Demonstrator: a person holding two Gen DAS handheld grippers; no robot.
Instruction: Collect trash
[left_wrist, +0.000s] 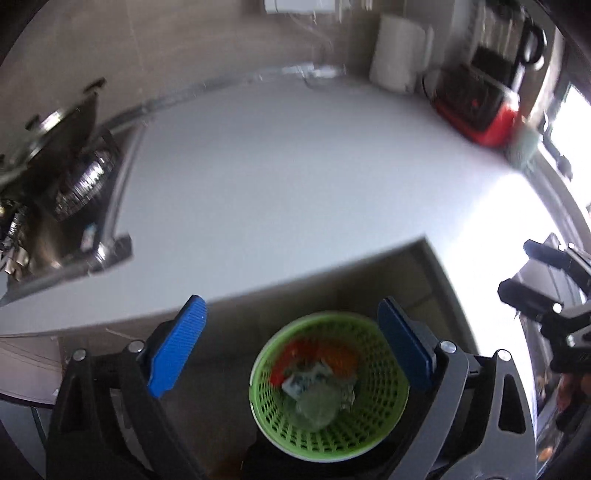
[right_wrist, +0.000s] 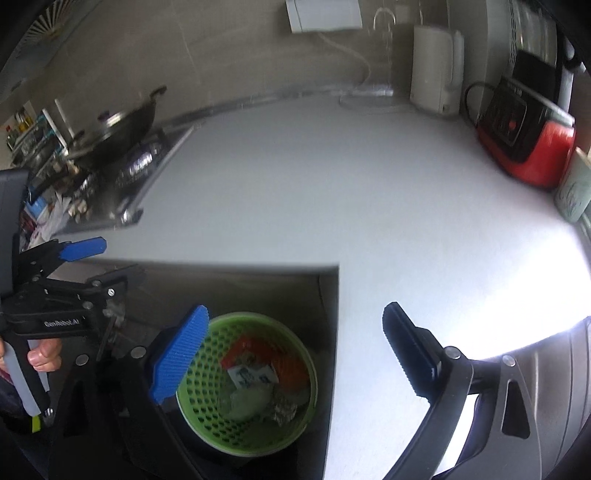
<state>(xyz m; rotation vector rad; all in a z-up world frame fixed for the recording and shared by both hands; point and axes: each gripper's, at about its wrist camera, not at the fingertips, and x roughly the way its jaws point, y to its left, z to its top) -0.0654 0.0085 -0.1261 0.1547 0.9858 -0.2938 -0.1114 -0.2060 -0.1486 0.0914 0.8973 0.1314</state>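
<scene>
A green mesh basket (left_wrist: 384, 398) stands on the floor in the notch of the white counter (left_wrist: 295, 184). It holds trash: a red wrapper (left_wrist: 280, 373), a white-and-blue packet (left_wrist: 303, 380), crumpled foil and a clear plastic piece. My left gripper (left_wrist: 291, 306) hangs above it, open, with nothing between its blue pads. In the right wrist view the basket (right_wrist: 207, 406) lies below my right gripper (right_wrist: 295, 310), which is also open and empty, its left pad over the rim. The left gripper (right_wrist: 114, 262) shows at the left there, held by a hand (right_wrist: 44, 354).
A stove with a dark wok (right_wrist: 122, 125) sits at the left of the counter. Along the back wall stand a white kettle (right_wrist: 436, 70) and a red-and-black appliance (right_wrist: 528, 144); a pale mug (right_wrist: 572, 192) is at the far right.
</scene>
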